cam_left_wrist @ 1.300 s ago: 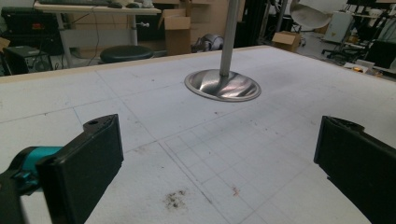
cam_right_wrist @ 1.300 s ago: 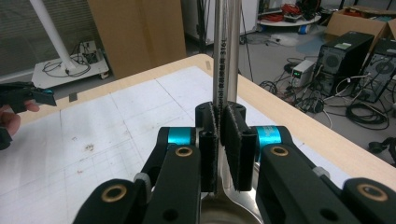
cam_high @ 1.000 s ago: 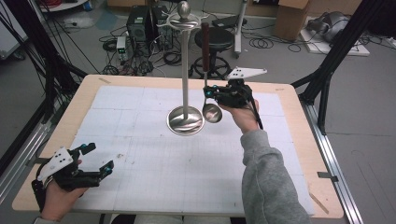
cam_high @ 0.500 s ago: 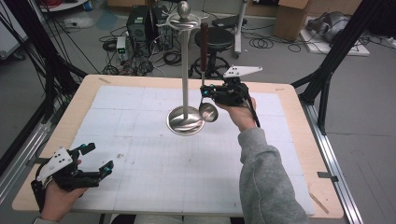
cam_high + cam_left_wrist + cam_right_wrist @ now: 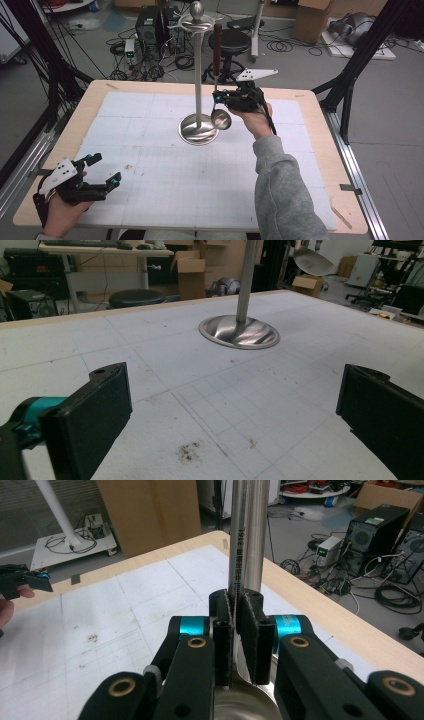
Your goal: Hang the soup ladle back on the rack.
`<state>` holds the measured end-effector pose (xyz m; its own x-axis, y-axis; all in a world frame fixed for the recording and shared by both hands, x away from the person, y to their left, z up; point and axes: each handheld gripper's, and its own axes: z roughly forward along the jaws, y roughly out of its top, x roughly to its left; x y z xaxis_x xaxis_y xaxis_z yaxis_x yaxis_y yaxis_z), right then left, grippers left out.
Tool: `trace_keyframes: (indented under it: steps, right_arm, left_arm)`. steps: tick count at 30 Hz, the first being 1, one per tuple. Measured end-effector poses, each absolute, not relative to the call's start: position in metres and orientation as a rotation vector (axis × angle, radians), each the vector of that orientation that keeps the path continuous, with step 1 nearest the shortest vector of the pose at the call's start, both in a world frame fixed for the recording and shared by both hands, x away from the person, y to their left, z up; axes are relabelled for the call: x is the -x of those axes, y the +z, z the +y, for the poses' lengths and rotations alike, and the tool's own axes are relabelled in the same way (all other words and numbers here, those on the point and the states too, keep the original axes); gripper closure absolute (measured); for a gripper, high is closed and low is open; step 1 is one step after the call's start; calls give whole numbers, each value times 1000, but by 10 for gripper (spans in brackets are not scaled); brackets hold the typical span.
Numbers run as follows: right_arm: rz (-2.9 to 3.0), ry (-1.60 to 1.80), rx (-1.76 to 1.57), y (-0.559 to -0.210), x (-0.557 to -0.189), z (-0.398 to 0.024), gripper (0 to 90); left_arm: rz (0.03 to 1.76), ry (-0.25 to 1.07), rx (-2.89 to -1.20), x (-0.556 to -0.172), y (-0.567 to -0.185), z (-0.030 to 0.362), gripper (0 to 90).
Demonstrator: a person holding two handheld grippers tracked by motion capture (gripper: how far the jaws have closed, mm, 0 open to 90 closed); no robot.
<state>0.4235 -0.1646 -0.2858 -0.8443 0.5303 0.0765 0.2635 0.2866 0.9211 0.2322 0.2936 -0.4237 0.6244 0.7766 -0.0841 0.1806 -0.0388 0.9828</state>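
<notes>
Steel ladle (image 5: 236, 555) handle in right tongs (image 5: 235, 630) reads "316".

Grey concrete floor (image 5: 390, 100) all round. Wood-edged desk (image 5: 305, 95) topped with white gridded sheet (image 5: 150, 120), faint dark smudges near front. Black frame struts (image 5: 367, 50) rising at both sides; metal rail (image 5: 357, 165) along right edge. Beyond far edge: black computer tower (image 5: 150, 22), small white box (image 5: 131, 48), tangled cables (image 5: 120, 75), black round stool (image 5: 235, 40). Cardboard boxes (image 5: 312, 20) against back, upper right. White table leg (image 5: 257, 30) behind stool. Even indoor light, no hard shadows.
</notes>
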Motion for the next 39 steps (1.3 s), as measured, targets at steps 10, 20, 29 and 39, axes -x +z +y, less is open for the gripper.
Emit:
trace_keyframes:
  steps: [10,20,29,39]
  right_arm:
    - [2250,1530,-732,-286,-421,-163,631]
    - [2238,1529,-669,-296,-406,-175,273]
    - [2248,1619,-597,-318,-384,-190,5]
    - [2199,1657,-629,-336,-367,-213,2]
  left_arm:
    - [821,582,-1571,-232,-424,294,17]
    - [816,581,-1574,-232,-423,293,18]
    - [800,584,-1565,-232,-422,291,17]
    - [787,580,-1526,-232,-419,290,17]
